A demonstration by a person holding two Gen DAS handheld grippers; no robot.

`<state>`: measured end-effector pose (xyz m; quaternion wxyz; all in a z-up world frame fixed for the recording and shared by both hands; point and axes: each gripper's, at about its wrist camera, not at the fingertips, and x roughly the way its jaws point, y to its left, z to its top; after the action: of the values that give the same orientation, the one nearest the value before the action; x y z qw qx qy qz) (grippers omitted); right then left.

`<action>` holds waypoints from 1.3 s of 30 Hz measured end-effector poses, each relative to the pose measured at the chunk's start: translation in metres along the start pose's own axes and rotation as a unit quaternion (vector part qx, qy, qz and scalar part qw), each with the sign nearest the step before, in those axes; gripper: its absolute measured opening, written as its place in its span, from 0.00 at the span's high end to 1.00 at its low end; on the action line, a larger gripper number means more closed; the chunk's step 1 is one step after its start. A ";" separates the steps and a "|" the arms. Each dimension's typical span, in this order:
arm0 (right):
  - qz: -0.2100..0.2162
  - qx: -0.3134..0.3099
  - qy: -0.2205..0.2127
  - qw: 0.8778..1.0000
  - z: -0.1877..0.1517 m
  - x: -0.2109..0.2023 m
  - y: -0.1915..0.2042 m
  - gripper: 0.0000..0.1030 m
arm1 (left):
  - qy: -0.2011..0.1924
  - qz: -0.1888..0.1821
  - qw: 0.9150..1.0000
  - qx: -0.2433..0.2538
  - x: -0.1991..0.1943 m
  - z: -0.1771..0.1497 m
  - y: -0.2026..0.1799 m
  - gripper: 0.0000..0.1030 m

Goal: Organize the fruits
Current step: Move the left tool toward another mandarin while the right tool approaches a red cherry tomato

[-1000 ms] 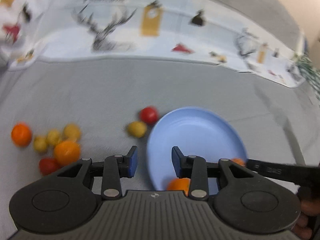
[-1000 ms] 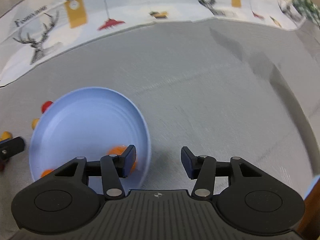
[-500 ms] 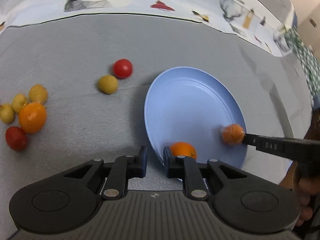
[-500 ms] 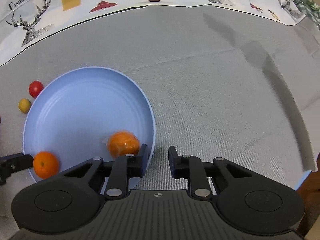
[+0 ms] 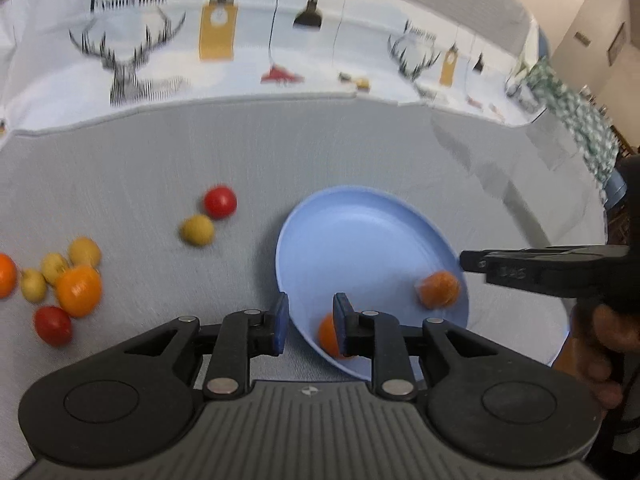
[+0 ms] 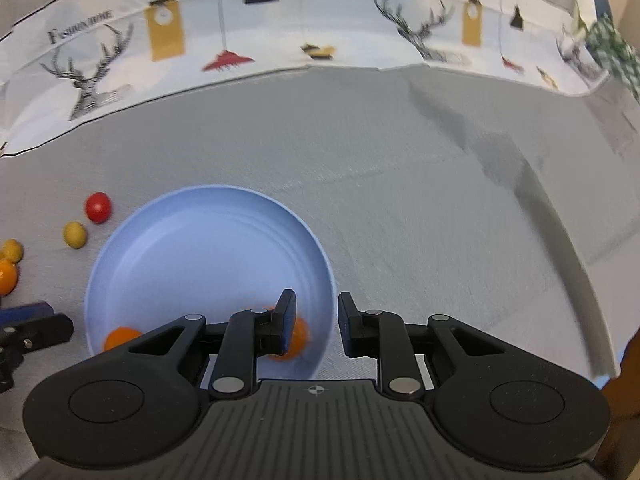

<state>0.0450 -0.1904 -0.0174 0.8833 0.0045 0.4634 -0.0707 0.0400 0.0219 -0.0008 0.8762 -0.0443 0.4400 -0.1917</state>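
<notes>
A blue plate (image 5: 360, 240) (image 6: 208, 248) lies on the grey cloth with two oranges in it. One orange (image 5: 326, 334) (image 6: 120, 336) sits half hidden behind my left gripper's finger. The other orange (image 5: 438, 289) (image 6: 299, 334) lies near the rim. My left gripper (image 5: 310, 320) hovers over the plate's near edge, its jaws opening with nothing gripped. My right gripper (image 6: 316, 314) (image 5: 466, 261) is shut and empty over the plate's right rim. A red tomato (image 5: 220, 202) (image 6: 98, 207) and a yellow fruit (image 5: 197, 230) (image 6: 75, 234) lie left of the plate.
A loose cluster lies far left: yellow fruits (image 5: 54, 267), an orange (image 5: 79, 290) and a red tomato (image 5: 53, 325). A deer-print cloth (image 6: 280, 40) covers the far side. The table's edge (image 6: 596, 320) curves down the right. A person's hand (image 5: 600, 340) grips the right handle.
Both grippers' jaws narrowed and both hands drew back a little from the plate. The right gripper's tip, touching the wrapped orange half a second ago, now stands apart from it.
</notes>
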 end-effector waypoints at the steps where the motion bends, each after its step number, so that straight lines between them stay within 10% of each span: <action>1: 0.002 -0.004 -0.007 1.000 0.000 -0.002 0.004 0.77 | -0.012 -0.001 1.000 0.008 -0.006 -0.001 -0.001 0.74; 9: 0.040 -0.012 -0.036 0.998 0.006 -0.014 0.013 0.74 | -0.088 -0.016 0.991 0.102 -0.054 -0.001 -0.016 0.74; 14: 0.058 0.005 -0.034 0.998 0.008 -0.014 0.016 0.63 | -0.082 -0.027 0.990 0.108 -0.054 -0.012 0.005 0.58; 17: 0.066 0.004 -0.035 0.997 0.009 -0.014 0.024 0.62 | -0.047 0.030 0.992 0.118 -0.045 -0.013 0.012 0.63; 29: 0.109 0.037 -0.047 0.992 0.019 -0.015 0.064 0.76 | -0.028 0.102 0.994 -0.035 -0.043 0.007 0.082 0.83; 33: 0.128 0.053 -0.052 0.989 0.027 -0.010 0.073 0.75 | -0.038 0.153 0.970 -0.183 -0.055 0.010 0.140 0.83; 39: 0.162 0.036 -0.049 0.985 0.038 0.002 0.105 0.75 | -0.043 0.175 0.908 -0.379 -0.073 -0.006 0.213 0.81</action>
<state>0.0908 -0.0898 -0.0030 0.9038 0.1080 0.4102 0.0560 0.0591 0.2464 -0.0013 0.8309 -0.3041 0.4418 0.1479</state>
